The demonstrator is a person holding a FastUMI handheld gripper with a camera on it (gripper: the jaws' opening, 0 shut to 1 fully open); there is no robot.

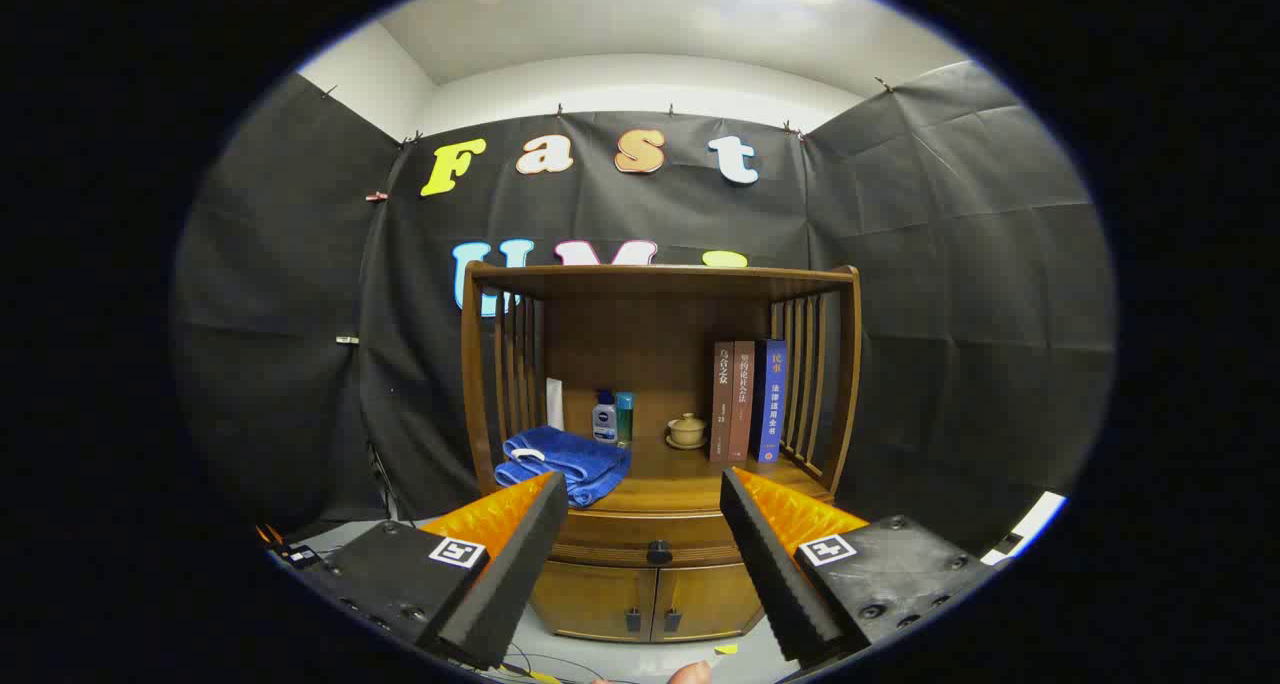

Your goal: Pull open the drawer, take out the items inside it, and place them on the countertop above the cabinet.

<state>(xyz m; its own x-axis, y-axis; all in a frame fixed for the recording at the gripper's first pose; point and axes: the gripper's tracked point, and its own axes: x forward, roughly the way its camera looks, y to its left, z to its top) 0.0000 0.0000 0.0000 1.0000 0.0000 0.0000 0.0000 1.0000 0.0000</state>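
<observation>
A wooden cabinet [660, 394] stands ahead against the booth wall. Its drawer [650, 539] sits shut under the countertop [690, 479], with a dark round knob [658, 552] at its middle. My gripper [645, 494] is open, held back from the cabinet, and the knob shows in the gap between the two fingers, a little beyond the tips. Nothing is held. What lies inside the drawer is hidden.
On the countertop lie a folded blue towel [565, 461], two small bottles [612, 417], a lidded cup on a saucer [687, 430] and three upright books [750, 400]. Below the drawer are two small doors [650, 601]. Cables lie on the floor [540, 664]. A fingertip [690, 673] shows underneath.
</observation>
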